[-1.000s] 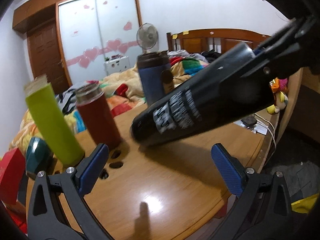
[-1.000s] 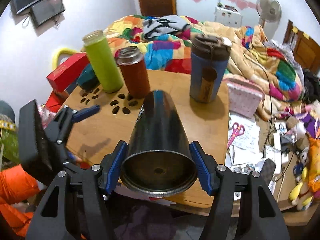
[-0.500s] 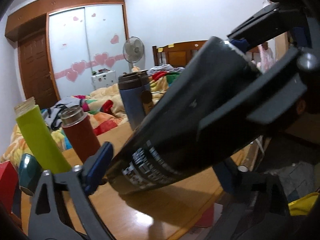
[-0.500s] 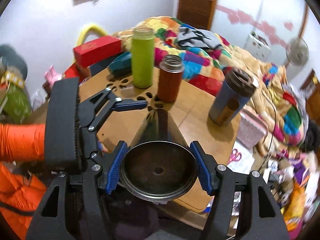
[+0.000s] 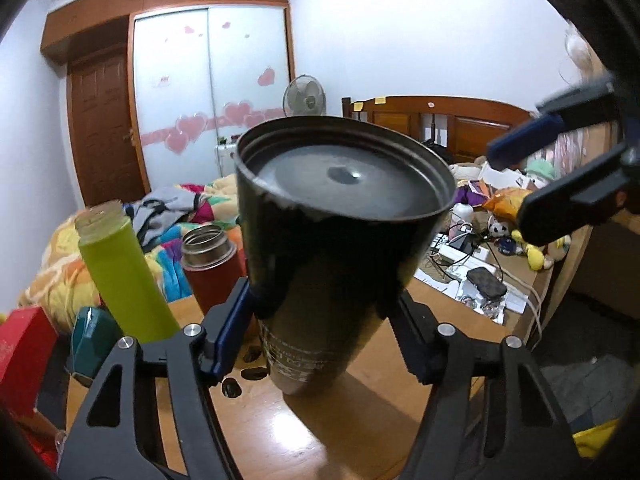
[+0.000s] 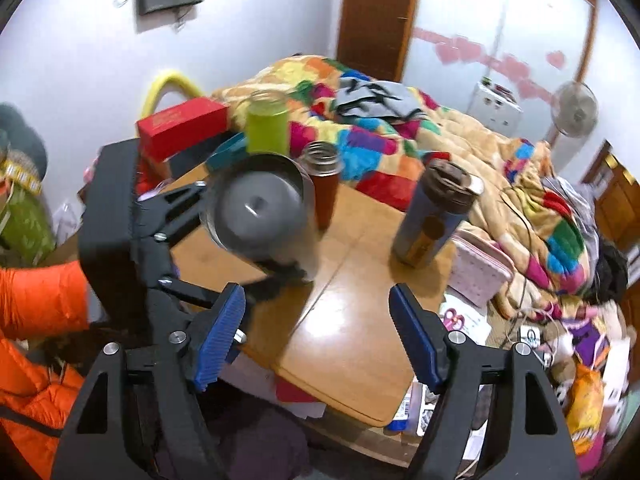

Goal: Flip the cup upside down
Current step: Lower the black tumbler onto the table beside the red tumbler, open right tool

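**Q:** What room and surface does the scene sit in?

**R:** Bedroom walls, a white sliding wardrobe with pink hearts (image 5: 208, 92) and a bed under a multicoloured patchwork quilt (image 6: 384, 148) lie behind a round light-wood table (image 6: 360, 320), whose top carries a cluster of oval cut-outs (image 5: 240, 376) near the bottles

**Q:** Where is the task's thing?

**R:** The tall black tapered metal cup (image 5: 332, 264) stands wide base up and narrow end down. In the left wrist view its white lettering sits near the low end; the dished grey base faces the camera. Whether the low end touches the wood cannot be told

**Q:** And the tools?

**R:** The left gripper (image 5: 324, 316) is clamped on the cup's lower body, blue pads (image 5: 232, 328) pressed to both sides. The right gripper (image 6: 316, 332) stands spread wide with nothing between its ribbed blue pads (image 6: 218, 336), apart from the cup and over the table's near edge

**Q:** What else stands on the table?

**R:** A lime-green cylindrical bottle (image 5: 120, 276) and a dark-red flask with a steel neck (image 5: 212, 264) stand just behind the cup; a blue tumbler with a brown lid (image 6: 434, 216) stands well apart to the right. A red box (image 6: 182, 126) sits beyond the table's left rim
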Demonstrator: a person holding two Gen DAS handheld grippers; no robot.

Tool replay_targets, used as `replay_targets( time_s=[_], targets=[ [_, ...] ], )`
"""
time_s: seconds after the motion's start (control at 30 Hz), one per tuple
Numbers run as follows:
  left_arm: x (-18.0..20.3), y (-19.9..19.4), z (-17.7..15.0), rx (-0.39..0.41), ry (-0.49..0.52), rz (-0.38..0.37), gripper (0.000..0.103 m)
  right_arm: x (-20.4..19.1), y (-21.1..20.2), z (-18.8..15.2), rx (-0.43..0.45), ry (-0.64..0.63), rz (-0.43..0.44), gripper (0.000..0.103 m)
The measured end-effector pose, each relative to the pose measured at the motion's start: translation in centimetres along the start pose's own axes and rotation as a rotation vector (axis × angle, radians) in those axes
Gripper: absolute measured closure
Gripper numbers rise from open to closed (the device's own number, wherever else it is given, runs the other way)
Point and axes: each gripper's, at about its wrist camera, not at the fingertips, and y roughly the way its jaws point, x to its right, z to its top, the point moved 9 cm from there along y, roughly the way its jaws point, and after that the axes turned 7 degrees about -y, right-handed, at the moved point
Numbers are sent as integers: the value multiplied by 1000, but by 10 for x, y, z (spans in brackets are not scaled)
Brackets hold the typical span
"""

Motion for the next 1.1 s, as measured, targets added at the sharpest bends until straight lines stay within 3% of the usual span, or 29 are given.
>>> replay_targets(
  time_s=[0.23, 0.53, 0.73, 1.1],
  targets=[
    [-28, 0, 8, -57, -78, 13, 40, 20, 3, 2, 42, 91, -51, 31],
    [-47, -9, 23, -118, -90, 35, 40, 28, 11, 12, 124, 145, -160, 31],
    [-55, 5, 13, -209, -136, 44, 40, 27, 8, 20, 184, 178, -179, 31],
    [-51, 7, 13, -200, -122, 70, 39, 26, 3, 22, 229, 242, -158, 31]
  ],
)
